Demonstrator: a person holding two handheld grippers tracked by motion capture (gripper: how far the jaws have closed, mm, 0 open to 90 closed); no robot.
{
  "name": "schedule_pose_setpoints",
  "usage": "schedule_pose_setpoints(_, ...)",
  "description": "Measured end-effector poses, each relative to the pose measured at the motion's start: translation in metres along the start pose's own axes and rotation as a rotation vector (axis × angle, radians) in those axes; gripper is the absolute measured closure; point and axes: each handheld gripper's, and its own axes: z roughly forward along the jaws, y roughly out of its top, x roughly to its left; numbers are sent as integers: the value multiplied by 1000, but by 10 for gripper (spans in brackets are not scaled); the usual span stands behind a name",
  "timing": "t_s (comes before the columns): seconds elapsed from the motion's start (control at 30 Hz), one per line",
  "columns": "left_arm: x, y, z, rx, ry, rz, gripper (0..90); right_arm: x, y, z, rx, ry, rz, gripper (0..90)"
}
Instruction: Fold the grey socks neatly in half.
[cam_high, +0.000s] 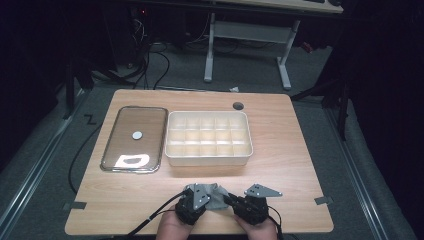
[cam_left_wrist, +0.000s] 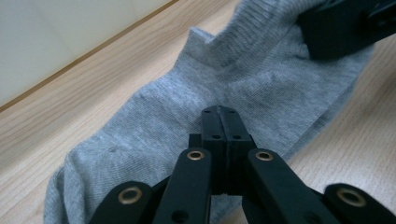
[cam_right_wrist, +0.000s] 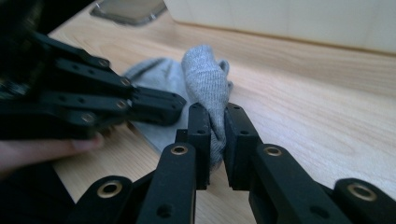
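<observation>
Dim room, edges near black. Light wooden table (cam_high: 280, 150) with rounded corners, a round cable hole (cam_high: 238, 106) near its far edge, grey tape tabs at the near corners. Grey carpet floor (cam_high: 320, 125) around it, metal rails (cam_high: 30, 175) running along both sides. Beyond, a white-legged desk (cam_high: 250, 32) with a pale wood top. Black cables (cam_high: 150, 65) loop over the floor at far left.

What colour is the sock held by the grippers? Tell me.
Plain grey knit sock, clearest in the left gripper view.
</observation>
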Motion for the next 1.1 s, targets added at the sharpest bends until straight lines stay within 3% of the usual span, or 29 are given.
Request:
schedule_pose_setpoints(0.27, -6, 4, 4, 4, 16, 31, 898, 5, 6, -3, -37, 38, 6, 834)
schedule_pose_setpoints(0.5, -9, 11, 10, 5, 2, 27, 836, 3, 9, -3, -44, -7, -12, 832)
schedule_pose_setpoints(0.63, -7, 15, 10, -1, -17, 7, 665, -4, 7, -7, -39, -38, 1, 832)
schedule_pose_setpoints(0.73, -2, 15, 0, -32, 3, 17, 617, -10, 3, -7, -35, -52, 13, 832)
schedule_pose_setpoints(0.83, 12, 10, -13, -69, 20, -24, 585, -11, 2, -7, -29, -56, 12, 832)
schedule_pose_setpoints(0.87, 24, 5, -18, -83, 7, -57, 533, -11, 2, -7, -28, -59, 11, 831)
schedule_pose_setpoints(0.9, 24, 5, -18, -83, 7, -57, 511, -11, 2, -7, -28, -59, 11, 831)
schedule_pose_setpoints(1.0, 46, -5, -22, -55, -38, -110, 457, -10, 2, -5, -12, -64, 9, 831)
schedule_pose_setpoints(1.1, 53, -8, -24, -63, -47, -125, 456, -9, 2, -5, -6, -68, 7, 831)
